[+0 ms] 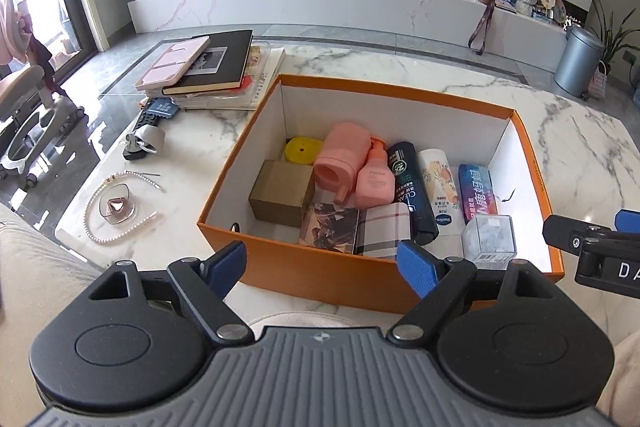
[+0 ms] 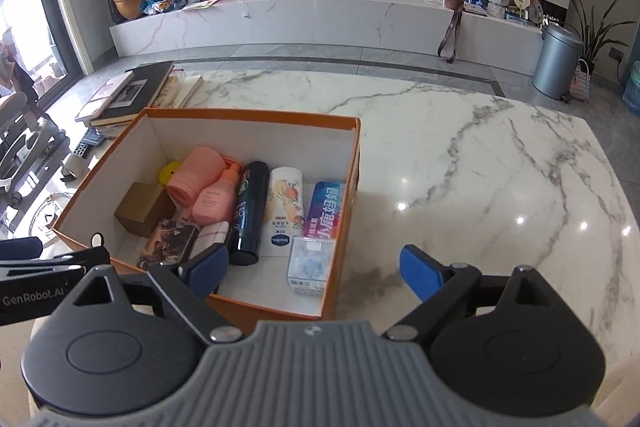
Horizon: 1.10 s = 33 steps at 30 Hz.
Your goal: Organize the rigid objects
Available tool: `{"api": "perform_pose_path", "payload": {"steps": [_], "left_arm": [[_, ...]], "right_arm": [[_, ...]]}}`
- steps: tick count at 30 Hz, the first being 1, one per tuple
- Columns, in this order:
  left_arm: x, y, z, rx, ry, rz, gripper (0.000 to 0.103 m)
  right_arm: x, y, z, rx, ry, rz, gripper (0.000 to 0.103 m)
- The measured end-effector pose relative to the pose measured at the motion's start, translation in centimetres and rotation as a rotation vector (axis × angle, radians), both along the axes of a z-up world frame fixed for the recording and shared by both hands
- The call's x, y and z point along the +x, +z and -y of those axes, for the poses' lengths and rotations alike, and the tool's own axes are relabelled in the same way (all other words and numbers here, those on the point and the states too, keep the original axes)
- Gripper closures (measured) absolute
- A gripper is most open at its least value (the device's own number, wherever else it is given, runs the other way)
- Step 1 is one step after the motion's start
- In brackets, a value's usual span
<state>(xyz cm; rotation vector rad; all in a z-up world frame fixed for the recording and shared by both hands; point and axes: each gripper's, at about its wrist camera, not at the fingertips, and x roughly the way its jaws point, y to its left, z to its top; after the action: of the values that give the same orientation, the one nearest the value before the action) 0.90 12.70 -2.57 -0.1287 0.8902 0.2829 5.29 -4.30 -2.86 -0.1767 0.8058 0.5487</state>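
Note:
An orange box [image 1: 320, 277] [image 2: 82, 239] with white inner walls stands on the marble table. Inside lie a pink cup [image 1: 340, 155] [image 2: 196, 173], a pink pump bottle [image 1: 374, 179] [image 2: 214, 203], a black spray can [image 1: 412, 187] [image 2: 250, 211], a white tube [image 1: 438, 187] [image 2: 285, 211], a blue pack [image 1: 476, 193] [image 2: 326, 207], a brown carton [image 1: 282, 193] [image 2: 142, 209] and a clear cube [image 1: 490, 237] [image 2: 310, 267]. My left gripper [image 1: 322, 265] hangs open at the box's near wall, holding nothing. My right gripper [image 2: 314, 267] is open over the box's near right corner, holding nothing.
A stack of books [image 1: 212, 67] [image 2: 132, 95] sits at the table's far left, with a remote [image 1: 148, 119], a pearl headband [image 1: 116, 231] and a small glass dish [image 1: 118, 207] nearer. Bare marble [image 2: 480, 167] spreads right of the box. A metal bin [image 2: 558, 61] stands on the floor.

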Motion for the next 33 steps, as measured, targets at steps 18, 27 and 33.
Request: {"api": "perform_pose_path", "payload": {"steps": [18, 27, 33], "left_arm": [[0.01, 0.18, -0.01, 0.002, 0.000, 0.001, 0.004], [-0.12, 0.36, 0.25, 0.017, -0.010, -0.001, 0.003], [-0.21, 0.43, 0.34, 0.012, -0.014, 0.002, 0.004]], "right_arm": [[0.01, 0.02, 0.07, -0.005, 0.001, 0.005, 0.010], [-0.16, -0.04, 0.21, -0.004, -0.002, -0.001, 0.010], [-0.21, -0.02, 0.27, -0.005, -0.003, -0.003, 0.010]]}}
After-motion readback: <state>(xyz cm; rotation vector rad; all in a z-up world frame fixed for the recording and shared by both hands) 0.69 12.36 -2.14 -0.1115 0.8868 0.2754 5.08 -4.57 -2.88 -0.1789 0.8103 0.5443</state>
